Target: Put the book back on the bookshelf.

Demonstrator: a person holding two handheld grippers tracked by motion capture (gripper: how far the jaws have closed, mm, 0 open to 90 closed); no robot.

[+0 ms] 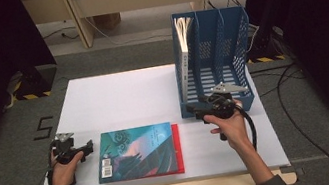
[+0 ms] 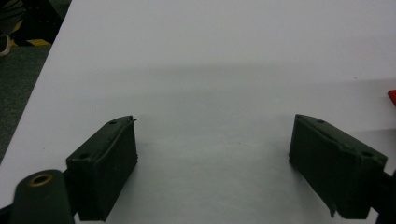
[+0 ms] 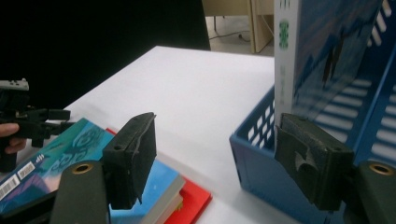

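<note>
Near left: left gripper [image 1: 85,147] resting on white table [image 1: 118,97], jaws spread wide, nothing between, bare tabletop ahead in left gripper view [image 2: 212,154]. Just right of it, near centre: teal-covered book [image 1: 137,151] lying flat on top of red book [image 1: 177,147], red edge peeking out at right side and near edge; barcode sticker at near-left corner of teal cover. Both books flat on table, not gripped, well apart from the rack.

Near right: right gripper [image 1: 202,110] held in hand above table, just at near-left corner of blue file rack [image 1: 213,64]; jaws released, parted wide, empty in right gripper view [image 3: 217,154]. Right jaw pad very close to rack's front wall, contact cannot tell.

Far right: blue file rack, upright, several slots. Leftmost slot holding one book [image 1: 184,48] standing on edge, white spine facing near, pages fanned at top. Other slots looking empty.

Risks, judged: right gripper bumping rack corner and shoving rack or tipping standing book; grabbing both stacked books together instead of top one; teal book sliding off red one if pinched at edge; book catching on slot divider if inserted tilted.
</note>
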